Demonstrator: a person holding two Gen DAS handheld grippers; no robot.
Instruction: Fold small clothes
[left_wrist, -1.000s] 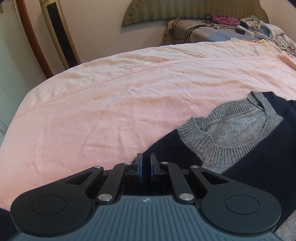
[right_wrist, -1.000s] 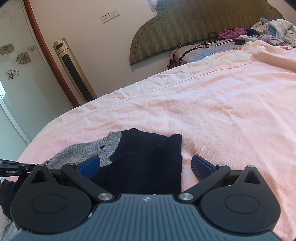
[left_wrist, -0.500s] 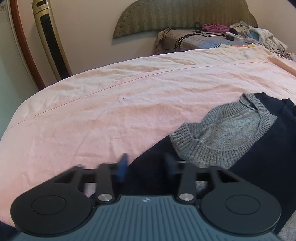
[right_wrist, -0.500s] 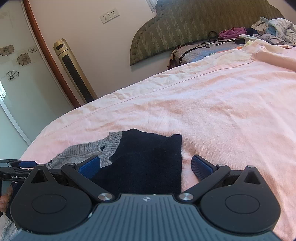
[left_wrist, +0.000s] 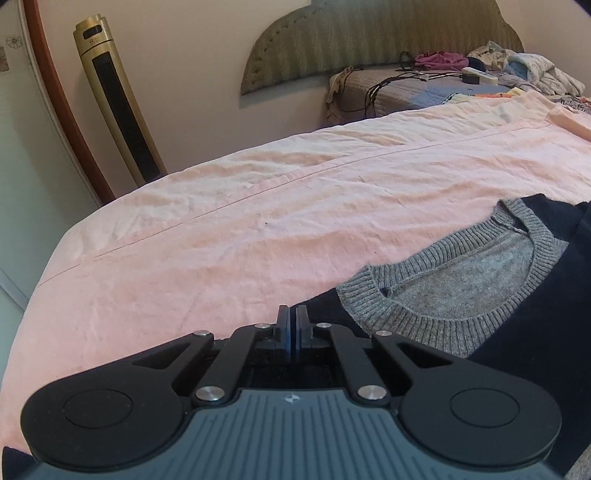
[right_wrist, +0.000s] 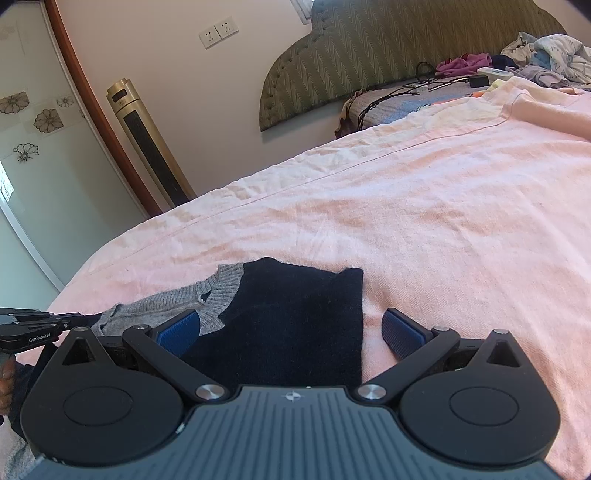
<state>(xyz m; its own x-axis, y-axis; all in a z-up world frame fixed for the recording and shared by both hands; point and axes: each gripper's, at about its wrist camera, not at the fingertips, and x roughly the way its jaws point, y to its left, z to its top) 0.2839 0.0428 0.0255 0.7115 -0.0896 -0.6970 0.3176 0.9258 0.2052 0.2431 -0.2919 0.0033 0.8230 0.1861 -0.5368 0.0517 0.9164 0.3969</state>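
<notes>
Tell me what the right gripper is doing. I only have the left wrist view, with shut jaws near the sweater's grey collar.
Observer: The right gripper is open, one blue pad on each side of the sweater.
Reviewer: How does the sweater lie on that side?
Observer: Its navy part lies flat, with a straight edge against the pink sheet.
Reviewer: Anything on the wall that I am missing?
Observer: Two white sockets, up and to the right of the gold tower fan.
</notes>
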